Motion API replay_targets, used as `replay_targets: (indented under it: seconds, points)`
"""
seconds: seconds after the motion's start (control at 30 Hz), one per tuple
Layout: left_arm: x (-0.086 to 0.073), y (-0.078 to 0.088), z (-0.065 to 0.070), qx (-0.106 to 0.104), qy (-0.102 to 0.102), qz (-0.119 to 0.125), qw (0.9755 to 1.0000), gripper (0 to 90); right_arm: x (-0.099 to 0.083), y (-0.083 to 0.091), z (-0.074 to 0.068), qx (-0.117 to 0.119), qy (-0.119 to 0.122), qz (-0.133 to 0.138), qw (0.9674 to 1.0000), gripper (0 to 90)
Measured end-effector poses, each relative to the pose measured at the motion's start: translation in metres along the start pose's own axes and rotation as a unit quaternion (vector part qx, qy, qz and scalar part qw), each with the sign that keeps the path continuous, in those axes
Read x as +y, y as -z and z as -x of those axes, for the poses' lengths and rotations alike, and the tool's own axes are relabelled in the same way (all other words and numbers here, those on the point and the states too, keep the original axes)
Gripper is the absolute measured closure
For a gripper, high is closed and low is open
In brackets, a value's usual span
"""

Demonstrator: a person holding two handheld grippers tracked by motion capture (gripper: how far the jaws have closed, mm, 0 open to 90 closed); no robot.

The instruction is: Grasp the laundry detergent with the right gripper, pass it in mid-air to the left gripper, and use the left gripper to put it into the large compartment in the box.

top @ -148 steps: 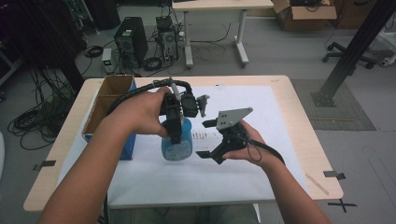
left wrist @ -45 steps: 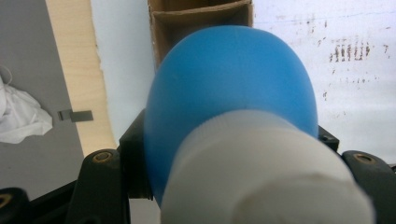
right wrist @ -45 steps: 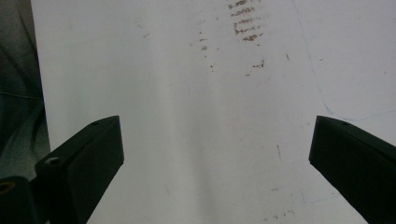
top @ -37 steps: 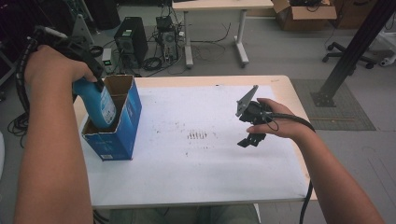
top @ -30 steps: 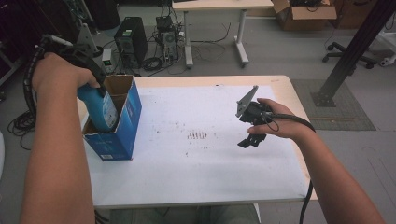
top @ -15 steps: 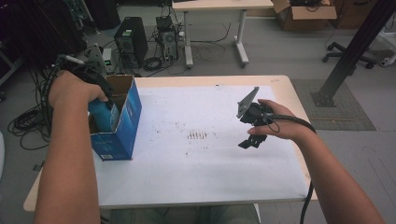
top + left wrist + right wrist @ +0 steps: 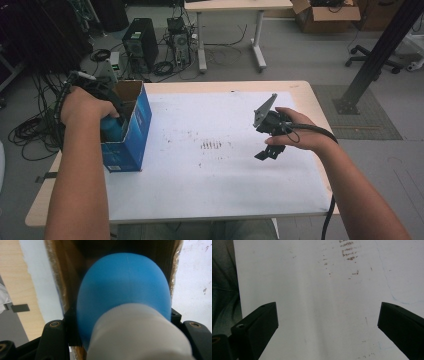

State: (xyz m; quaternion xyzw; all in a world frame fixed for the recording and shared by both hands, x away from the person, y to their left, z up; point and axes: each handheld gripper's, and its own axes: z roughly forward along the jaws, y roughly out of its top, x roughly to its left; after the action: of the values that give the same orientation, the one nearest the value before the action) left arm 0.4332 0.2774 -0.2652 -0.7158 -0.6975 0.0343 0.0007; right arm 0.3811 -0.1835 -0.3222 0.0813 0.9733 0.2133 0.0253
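A blue bottle with a white cap sits partly inside the open blue cardboard box at the table's left edge. My left gripper is shut on the bottle near its cap, and the bottle's blue body points down between the box's brown inner walls. In the high view a hand covers most of this gripper. My right gripper hovers over the right part of the white sheet. It stands open, with nothing between its black jaws.
Dark smudges mark the middle of the sheet. The wooden table edge shows at the left. On the floor behind stand computer towers, loose cables, another table and a black post.
The left hand has sunk, carrying the blue bottle from above the box rim down into the box. The right gripper has stayed in place, still open.
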Motion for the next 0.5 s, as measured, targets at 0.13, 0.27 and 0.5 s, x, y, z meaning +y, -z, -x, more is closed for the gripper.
replay_targets:
  seconds: [0.13,0.27,0.5]
  points:
    - [0.001,-0.007,0.001,-0.001,-0.002,-0.004,1.0000,38.1,-0.001,-0.001,0.000,0.002,0.002,0.001,1.0000,3.1]
    - [0.001,-0.015,0.001,-0.001,0.000,-0.003,1.0000,38.1,-0.002,-0.001,-0.001,0.004,0.002,0.005,1.0000,3.1]
    - [0.002,-0.024,-0.001,-0.001,-0.003,-0.010,0.9999,38.1,-0.002,-0.002,-0.001,0.005,0.004,0.005,1.0000,3.1]
